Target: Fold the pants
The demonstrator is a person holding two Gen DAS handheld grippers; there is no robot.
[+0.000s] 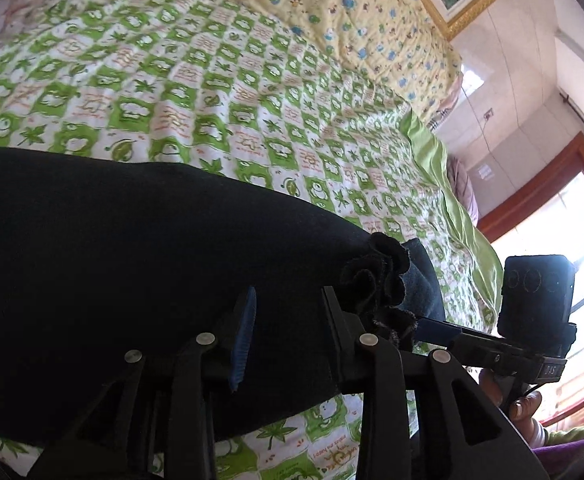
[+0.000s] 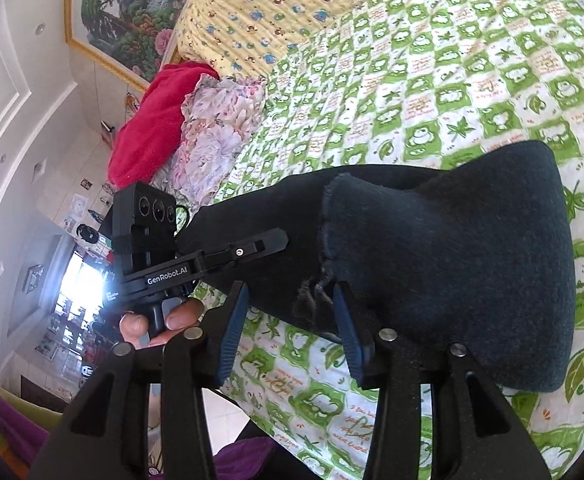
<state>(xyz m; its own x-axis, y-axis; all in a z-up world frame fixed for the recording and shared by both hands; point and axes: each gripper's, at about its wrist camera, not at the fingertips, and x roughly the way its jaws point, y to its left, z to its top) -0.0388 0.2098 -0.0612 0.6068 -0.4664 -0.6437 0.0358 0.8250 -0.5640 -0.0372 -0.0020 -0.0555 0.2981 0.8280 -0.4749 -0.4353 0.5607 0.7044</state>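
Dark navy pants (image 1: 132, 248) lie across a bed with a green-and-white checked quilt (image 1: 212, 88). In the left wrist view my left gripper (image 1: 288, 320) is open, its fingers straddling the pants near the frayed, bunched hem (image 1: 376, 280). In the right wrist view the pants (image 2: 452, 264) show as a folded dark bundle, and my right gripper (image 2: 292, 312) is open around the frayed edge (image 2: 316, 280) at the bundle's near side. The other gripper shows in each view, right (image 1: 532, 320) and left (image 2: 164, 248).
A yellow patterned quilt (image 1: 332, 4) lies at the head of the bed. A red cloth (image 2: 152, 128) and a floral pillow (image 2: 216, 132) sit at the bed's left side. A framed painting (image 2: 124, 12) hangs on the wall. The quilt's edge (image 1: 452, 200) drops off toward a window.
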